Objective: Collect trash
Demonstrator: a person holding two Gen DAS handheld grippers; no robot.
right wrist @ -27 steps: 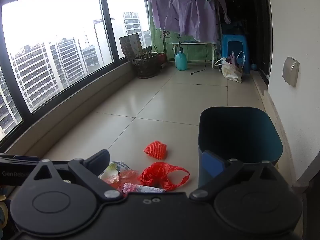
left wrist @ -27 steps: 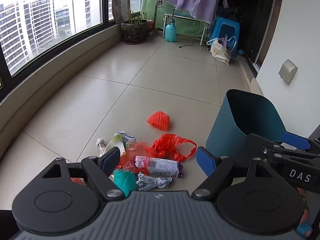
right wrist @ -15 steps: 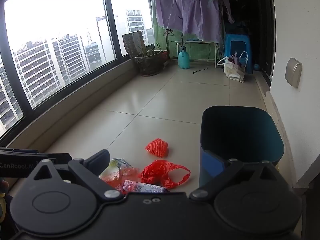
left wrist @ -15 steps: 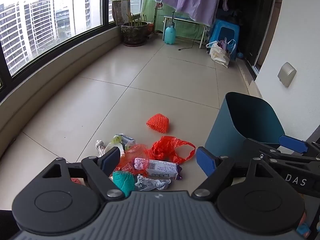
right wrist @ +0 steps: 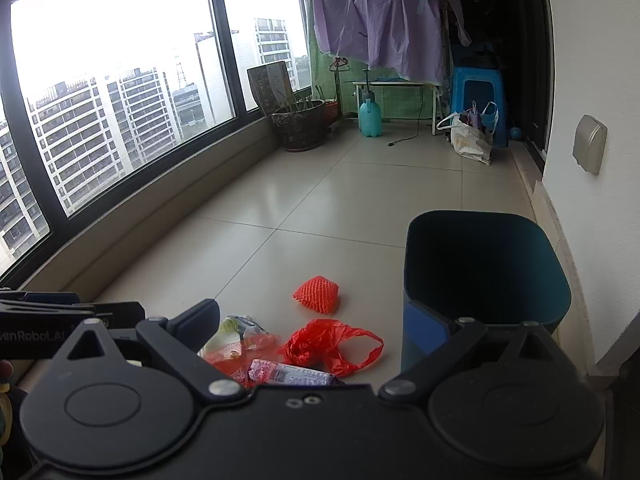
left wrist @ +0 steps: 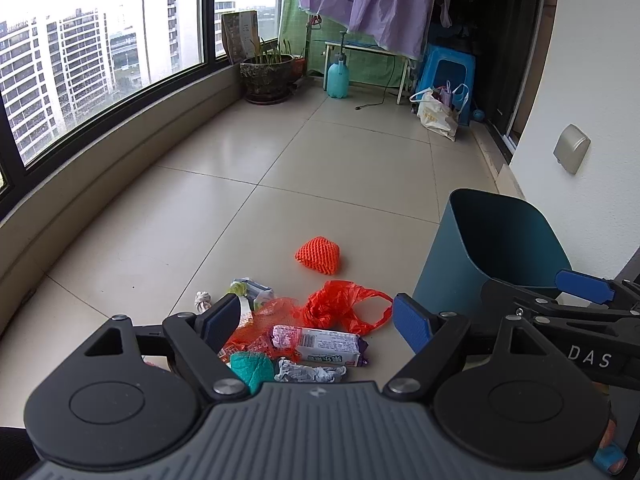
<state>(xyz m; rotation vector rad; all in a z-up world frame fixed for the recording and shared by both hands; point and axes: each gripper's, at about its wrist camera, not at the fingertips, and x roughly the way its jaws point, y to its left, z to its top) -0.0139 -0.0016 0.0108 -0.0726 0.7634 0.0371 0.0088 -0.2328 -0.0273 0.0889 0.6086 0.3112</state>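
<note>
Orange and red plastic makes up most of the trash pile [left wrist: 296,336] at the lower centre of the left view: a red bag [left wrist: 340,310], a wrapped bar [left wrist: 320,345], a teal wad [left wrist: 252,366], crumpled paper [left wrist: 310,374], and an orange foam net [left wrist: 319,258] lying apart, a little higher in the frame. All of it sits on the tiled floor [left wrist: 248,184], just left of the dark teal bin [left wrist: 496,256] at the right, which looks empty as far as its inside shows. The left gripper [left wrist: 316,318] hangs over the pile with its jaws wide and nothing between them; the right gripper [right wrist: 316,322] is likewise wide and empty, its tip crossing the right edge of the left view. Collecting seems not yet begun: this looks like the approach to a first pick. The next move likely calls for lowering one gripper onto a single piece, perhaps the bag, and closing. Compared with the earlier frames, little differs: the trash and bin are unmoved, and both views have shifted only slightly.
</note>
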